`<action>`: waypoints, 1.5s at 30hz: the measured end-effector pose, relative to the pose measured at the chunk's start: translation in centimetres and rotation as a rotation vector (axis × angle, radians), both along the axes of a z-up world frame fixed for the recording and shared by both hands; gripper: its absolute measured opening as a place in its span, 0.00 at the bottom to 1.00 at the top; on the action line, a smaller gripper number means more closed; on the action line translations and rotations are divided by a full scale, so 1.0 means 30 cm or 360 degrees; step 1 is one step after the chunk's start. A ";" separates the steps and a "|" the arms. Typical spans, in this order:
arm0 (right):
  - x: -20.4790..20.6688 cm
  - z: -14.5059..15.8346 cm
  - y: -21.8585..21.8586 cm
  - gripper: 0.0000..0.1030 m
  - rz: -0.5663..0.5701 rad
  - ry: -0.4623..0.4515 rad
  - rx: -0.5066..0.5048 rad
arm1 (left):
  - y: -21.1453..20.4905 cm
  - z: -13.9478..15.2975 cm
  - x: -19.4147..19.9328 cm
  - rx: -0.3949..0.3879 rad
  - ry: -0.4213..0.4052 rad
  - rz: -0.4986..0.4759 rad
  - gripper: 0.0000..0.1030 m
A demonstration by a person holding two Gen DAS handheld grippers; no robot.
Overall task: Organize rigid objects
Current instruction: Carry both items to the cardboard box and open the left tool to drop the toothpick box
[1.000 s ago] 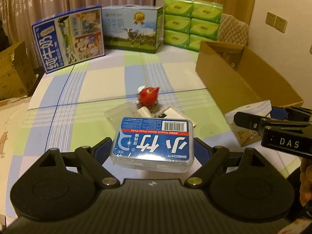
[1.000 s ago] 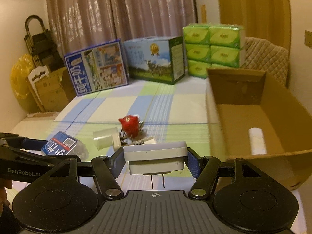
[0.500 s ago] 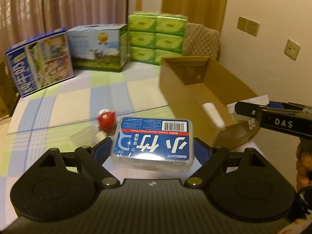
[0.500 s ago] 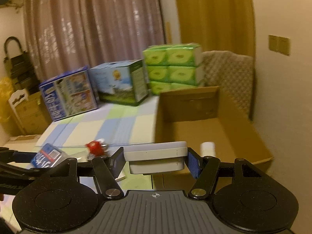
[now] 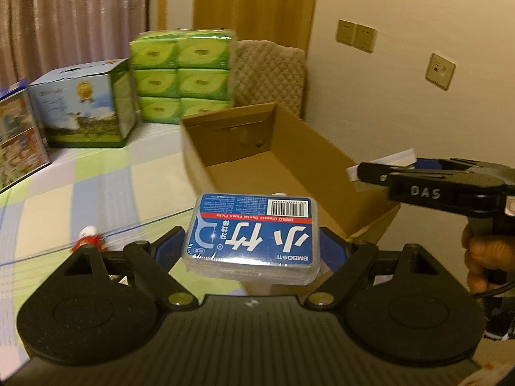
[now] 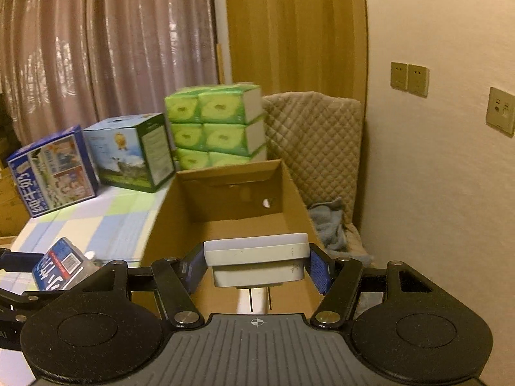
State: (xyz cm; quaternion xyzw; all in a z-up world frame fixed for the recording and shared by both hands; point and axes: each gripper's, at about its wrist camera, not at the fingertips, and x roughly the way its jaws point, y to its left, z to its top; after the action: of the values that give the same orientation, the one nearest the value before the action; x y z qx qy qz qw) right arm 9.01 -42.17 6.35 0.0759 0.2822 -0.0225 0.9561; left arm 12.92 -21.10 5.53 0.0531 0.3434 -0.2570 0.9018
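My left gripper (image 5: 252,251) is shut on a clear plastic floss-pick box with a blue label (image 5: 252,233), held in the air at the near left corner of an open cardboard box (image 5: 289,151). My right gripper (image 6: 256,268) is shut on a white plug adapter (image 6: 257,262) and holds it over the near end of the cardboard box (image 6: 231,199). The right gripper also shows from the side in the left wrist view (image 5: 379,177), above the box's near right rim. The floss box also shows in the right wrist view (image 6: 59,265).
A red toy (image 5: 88,241) lies on the checked bedsheet (image 5: 96,189) left of the box. Two milk cartons (image 6: 128,151) and stacked green tissue packs (image 6: 214,125) stand at the back. A quilted chair (image 6: 317,141) and the wall are to the right.
Both grippers have swung right with their loads, from over the small items on the sheet to the cardboard box. The right gripper now hangs over the box opening.
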 end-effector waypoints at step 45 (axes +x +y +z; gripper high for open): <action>0.117 -0.122 -0.131 0.60 -0.0069 0.0135 0.0152 | -0.117 -0.083 0.189 0.0060 0.0072 0.0011 0.83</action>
State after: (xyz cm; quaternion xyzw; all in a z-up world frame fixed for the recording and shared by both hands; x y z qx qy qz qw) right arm 12.52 -46.09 2.68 0.1264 0.3215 -0.0328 0.9379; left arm 18.58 -24.62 3.03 0.0631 0.3687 -0.2485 0.8935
